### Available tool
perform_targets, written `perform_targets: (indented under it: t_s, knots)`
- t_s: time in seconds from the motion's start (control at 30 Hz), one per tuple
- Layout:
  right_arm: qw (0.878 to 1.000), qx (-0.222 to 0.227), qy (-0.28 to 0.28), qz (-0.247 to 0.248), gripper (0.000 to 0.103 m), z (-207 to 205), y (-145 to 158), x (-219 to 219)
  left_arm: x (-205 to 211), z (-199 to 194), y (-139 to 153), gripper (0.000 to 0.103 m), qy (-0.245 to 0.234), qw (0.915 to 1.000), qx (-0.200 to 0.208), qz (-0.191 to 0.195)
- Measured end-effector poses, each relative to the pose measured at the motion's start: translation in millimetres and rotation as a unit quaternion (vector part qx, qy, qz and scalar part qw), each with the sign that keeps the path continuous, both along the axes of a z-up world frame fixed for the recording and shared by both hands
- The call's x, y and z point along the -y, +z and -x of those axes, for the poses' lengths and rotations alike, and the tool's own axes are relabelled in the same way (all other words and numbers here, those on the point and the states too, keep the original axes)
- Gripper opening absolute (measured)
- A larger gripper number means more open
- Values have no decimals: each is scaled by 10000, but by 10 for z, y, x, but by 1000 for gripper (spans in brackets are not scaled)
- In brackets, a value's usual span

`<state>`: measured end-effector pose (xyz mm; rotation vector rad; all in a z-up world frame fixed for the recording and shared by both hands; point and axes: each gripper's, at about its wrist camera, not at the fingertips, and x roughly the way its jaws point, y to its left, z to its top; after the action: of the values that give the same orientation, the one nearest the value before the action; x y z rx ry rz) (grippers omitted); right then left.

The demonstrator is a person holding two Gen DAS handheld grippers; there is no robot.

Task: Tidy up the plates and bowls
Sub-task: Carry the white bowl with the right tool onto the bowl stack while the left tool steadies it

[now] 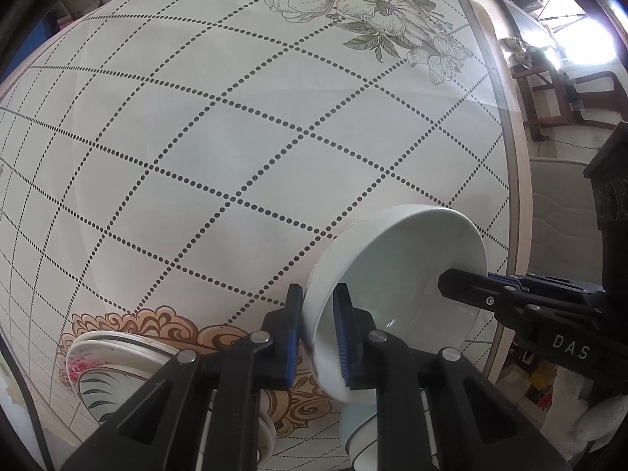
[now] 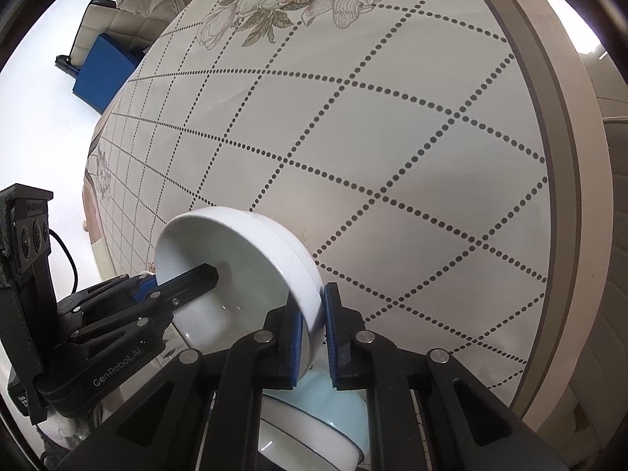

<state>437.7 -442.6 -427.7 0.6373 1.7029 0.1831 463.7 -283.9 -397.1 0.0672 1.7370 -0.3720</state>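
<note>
A plain white bowl (image 1: 396, 274) is held in the air above the table, gripped on opposite sides of its rim by both grippers. My left gripper (image 1: 318, 337) is shut on its near rim, one pad inside and one outside. My right gripper (image 2: 312, 333) is shut on the other side of the bowl (image 2: 243, 259). Each gripper shows in the other's view: the right one (image 1: 467, 280) and the left one (image 2: 176, 286). Below the held bowl stands a pale blue bowl (image 2: 314, 412), also in the left wrist view (image 1: 353, 428). A stack of flower-patterned plates (image 1: 117, 361) lies at lower left.
The round table (image 1: 514, 180) has a white cloth with dotted grid and flower prints. Its edge runs close on the right (image 2: 565, 157). Beyond it are chairs (image 1: 565, 94) and a blue box (image 2: 106, 74) on the floor.
</note>
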Motion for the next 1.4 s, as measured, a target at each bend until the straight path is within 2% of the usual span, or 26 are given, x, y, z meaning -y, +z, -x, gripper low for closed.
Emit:
perform_targets:
  t_s: [0.37,0.6,0.73,1.03,1.4]
  knots:
    - [9993,358,-89,-1,12,63,722,59,153,54,586,14,-264,9991,323,67]
    - [9984,499,-270,-63,12,407,1097,123,78,205,883,14,-358,9982,437,217]
    - [9980,533,-346,-30,12,702,1229,141,13,359,950,14,-479,9975,455,269]
    - [9980,380,-500,39,12,1284,1146,154,-6,851,867,14,-779,9962,285,278]
    - [9988,164,-412,214,12,1576,813,79,-19,1147,476,14,-845,9964,-6,100]
